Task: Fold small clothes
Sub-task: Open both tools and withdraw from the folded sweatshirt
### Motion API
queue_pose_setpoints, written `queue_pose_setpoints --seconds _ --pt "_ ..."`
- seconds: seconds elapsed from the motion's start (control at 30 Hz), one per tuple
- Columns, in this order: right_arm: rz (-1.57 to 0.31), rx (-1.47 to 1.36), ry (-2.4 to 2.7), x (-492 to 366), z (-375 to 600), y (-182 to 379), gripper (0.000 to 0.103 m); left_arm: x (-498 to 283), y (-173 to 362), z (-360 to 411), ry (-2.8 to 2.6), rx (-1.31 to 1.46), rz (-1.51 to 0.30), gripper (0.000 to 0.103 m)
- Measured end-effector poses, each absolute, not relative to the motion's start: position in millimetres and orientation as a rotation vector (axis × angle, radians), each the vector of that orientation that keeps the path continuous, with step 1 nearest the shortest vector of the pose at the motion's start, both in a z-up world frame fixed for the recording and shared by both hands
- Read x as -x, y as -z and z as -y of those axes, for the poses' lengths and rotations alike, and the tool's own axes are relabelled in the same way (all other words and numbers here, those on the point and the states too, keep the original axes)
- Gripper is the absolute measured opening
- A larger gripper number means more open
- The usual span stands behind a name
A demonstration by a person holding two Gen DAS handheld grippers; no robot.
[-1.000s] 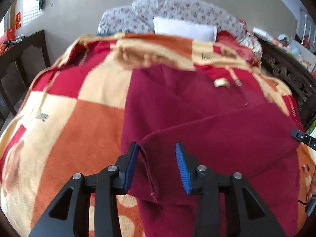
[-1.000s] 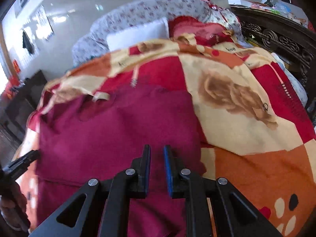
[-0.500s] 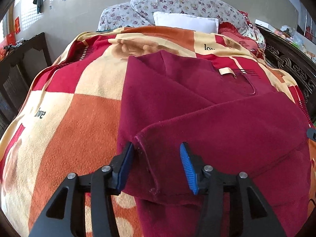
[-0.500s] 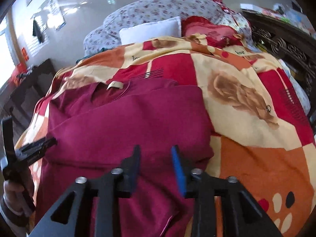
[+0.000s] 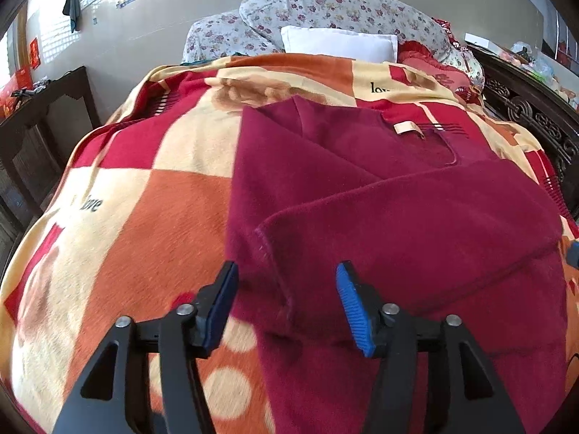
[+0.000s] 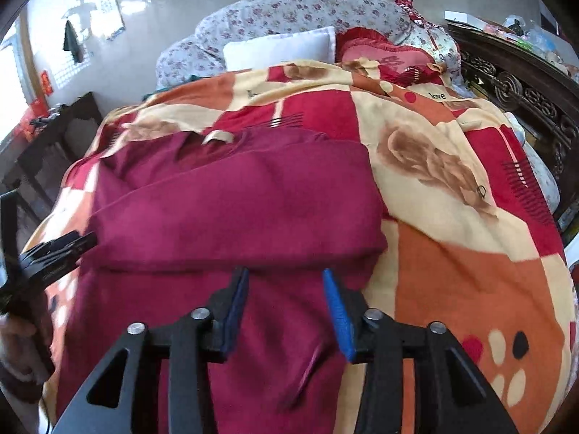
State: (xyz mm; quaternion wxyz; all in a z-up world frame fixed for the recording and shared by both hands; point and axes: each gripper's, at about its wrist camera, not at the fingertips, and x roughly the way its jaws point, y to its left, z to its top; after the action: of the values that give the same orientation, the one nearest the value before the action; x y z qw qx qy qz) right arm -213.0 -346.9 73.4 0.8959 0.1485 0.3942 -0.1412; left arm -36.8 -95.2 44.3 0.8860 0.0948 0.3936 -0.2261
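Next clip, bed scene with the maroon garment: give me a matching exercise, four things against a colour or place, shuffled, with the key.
Things:
1. garment
2. white pillow
3. neck label
4. left gripper

Descriptions:
A. beige, at the collar
B. open, above the folded flap's corner
C. at the head of the bed, against the floral bedding
D. maroon, spread on the patterned blanket

Pairs: 1-D, 2-C, 3-A, 4-B

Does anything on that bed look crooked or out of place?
Only a little. The maroon garment lies on the patchwork blanket with its top fold slanted, the folded edge running diagonally. Nothing looks spilled or torn.
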Motion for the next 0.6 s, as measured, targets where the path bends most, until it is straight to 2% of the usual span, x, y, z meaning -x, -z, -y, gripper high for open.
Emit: queue_pose_setpoints --seconds 0.23,0.33,0.6 --pt "-0.831 -0.402 0.211 282.7 327.8 -81.0 0.068 81.8 -52.6 66.6 0.517 -0.241 -0.819 0.065" --pt "-0.857 -0.440 0.160 309.6 317.8 -74.3 0.068 102.2 -55.3 52.4 0.536 -0.241 -0.826 0.072" --pt "-0.928 -0.495 0.144 362.3 292.4 -40.3 0.069 153.8 -51.0 8.9 0.593 -0.180 -0.894 0.078"
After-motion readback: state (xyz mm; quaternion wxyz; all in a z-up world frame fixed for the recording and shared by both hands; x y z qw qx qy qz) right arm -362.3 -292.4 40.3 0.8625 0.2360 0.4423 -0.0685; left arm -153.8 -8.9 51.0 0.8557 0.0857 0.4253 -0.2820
